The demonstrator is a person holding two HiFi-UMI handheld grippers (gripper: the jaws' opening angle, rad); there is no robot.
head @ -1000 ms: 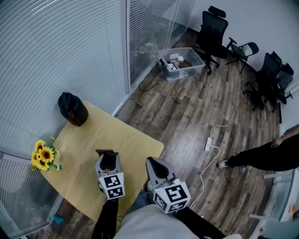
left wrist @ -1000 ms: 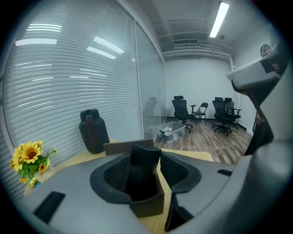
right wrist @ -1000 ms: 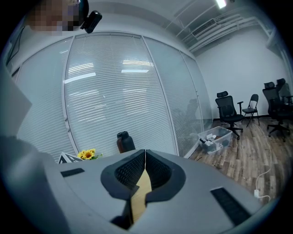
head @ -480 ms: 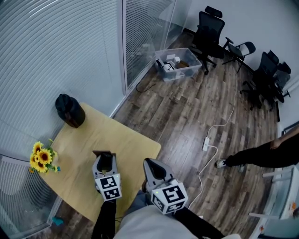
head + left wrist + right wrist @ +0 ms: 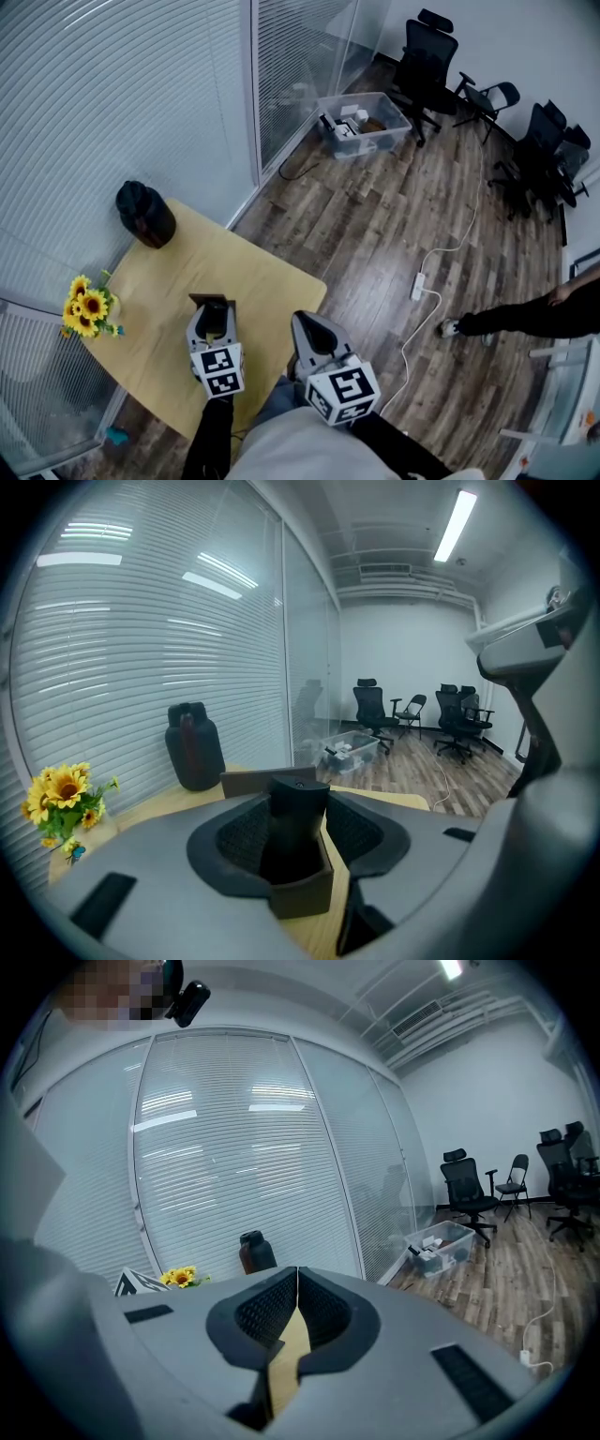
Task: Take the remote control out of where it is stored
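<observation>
A dark remote control [image 5: 298, 808] stands upright in a small brown holder [image 5: 300, 897] on the yellow wooden table [image 5: 253, 272]. My left gripper [image 5: 298, 794] reaches over the holder with the remote between its jaws. The jaws are closing, and both pads lie against the remote's sides with no gap showing. In the head view the left gripper [image 5: 212, 319] covers most of the holder. To its right, my right gripper [image 5: 305, 323] hangs near the table's front edge, shut and empty, with only a thin slit between its pads [image 5: 281, 1312].
A dark jug [image 5: 145, 216] stands at the table's far corner and sunflowers [image 5: 87, 309] at its left edge. On the wood floor beyond lie a clear plastic bin [image 5: 364, 127], office chairs [image 5: 427, 56] and a white power strip [image 5: 419, 286]. A person's leg [image 5: 525, 314] crosses at right.
The left gripper stays over the holder and both grippers keep their places; the view only sways a little. The person's foot at right has barely shifted.
</observation>
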